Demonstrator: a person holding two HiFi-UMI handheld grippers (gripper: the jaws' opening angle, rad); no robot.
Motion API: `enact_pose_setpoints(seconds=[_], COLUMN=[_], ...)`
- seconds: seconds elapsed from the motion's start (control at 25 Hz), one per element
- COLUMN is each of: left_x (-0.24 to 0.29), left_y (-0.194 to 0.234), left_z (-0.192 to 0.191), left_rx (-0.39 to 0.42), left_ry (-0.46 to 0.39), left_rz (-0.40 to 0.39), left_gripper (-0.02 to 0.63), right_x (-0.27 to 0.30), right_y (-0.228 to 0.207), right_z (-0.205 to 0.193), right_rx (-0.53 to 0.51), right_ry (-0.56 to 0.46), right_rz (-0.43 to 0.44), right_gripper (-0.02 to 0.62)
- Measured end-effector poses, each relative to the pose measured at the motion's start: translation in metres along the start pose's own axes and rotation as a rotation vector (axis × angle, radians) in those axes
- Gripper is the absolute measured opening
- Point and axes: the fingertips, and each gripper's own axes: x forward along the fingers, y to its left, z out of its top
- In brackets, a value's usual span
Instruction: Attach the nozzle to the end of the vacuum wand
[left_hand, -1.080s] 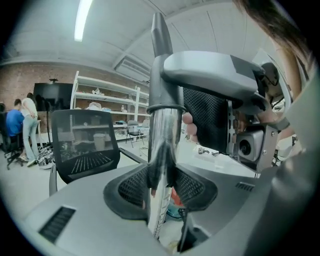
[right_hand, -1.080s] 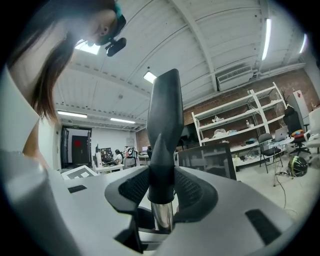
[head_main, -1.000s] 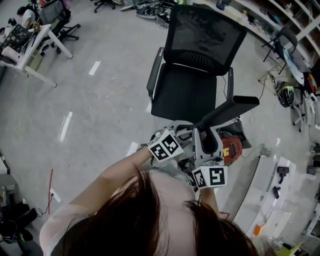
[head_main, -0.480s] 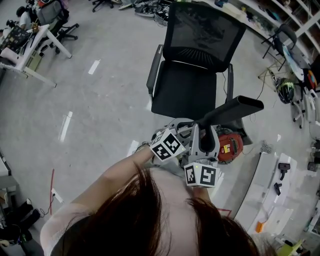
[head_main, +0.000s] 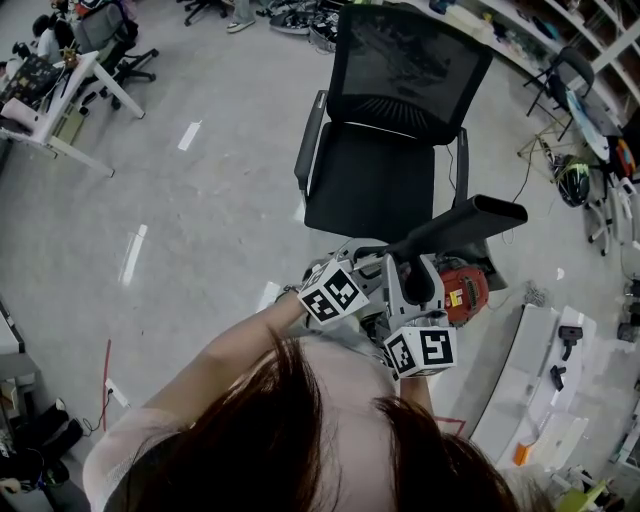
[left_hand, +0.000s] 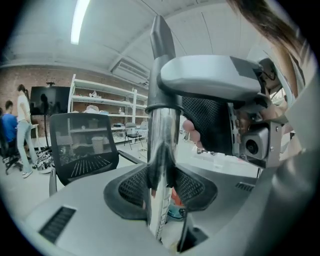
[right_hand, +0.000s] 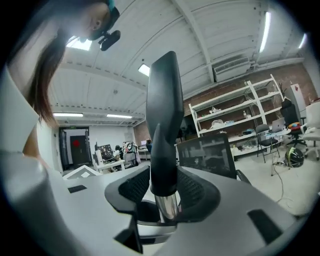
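Vacuum wand (left_hand: 161, 150), a chrome tube, stands upright between the jaws of the left gripper (left_hand: 160, 186), which is closed on it. The dark crevice nozzle (right_hand: 164, 125) lies on the same long axis with its collar over the tube end, and the right gripper (right_hand: 165, 192) is clamped on this collar. I judge that the seating push must go straight along that axis.

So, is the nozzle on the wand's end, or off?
On: in the right gripper view the collar of the dark nozzle sits over the end of the chrome wand. Fully locked or not, cannot tell.
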Motion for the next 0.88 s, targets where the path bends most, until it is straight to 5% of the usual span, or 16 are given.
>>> enact_pose_setpoints(seconds=[0.24, 0.72, 0.88], left_x=[0.000, 0.009, 0.013], left_y=[0.003, 0.010, 0.004], left_z=[0.002, 0.002, 0.004], left_rx=[0.000, -0.007, -0.003], left_ry=[0.001, 0.004, 0.000], left_rz=[-0.010, 0.052, 0.042], left_gripper=[0.156, 0.155, 0.155], right_x=[0.009, 0.012, 0.008], right_y=[-0.001, -0.012, -0.014], right_z=[0.008, 0.008, 0.009], right_rx=[-0.016, -0.080, -0.106], right_ry=[0.049, -0.052, -0.031], right_rz=[0.107, -0.210, -0.239], right_gripper=[0.169, 0.169, 0.169])
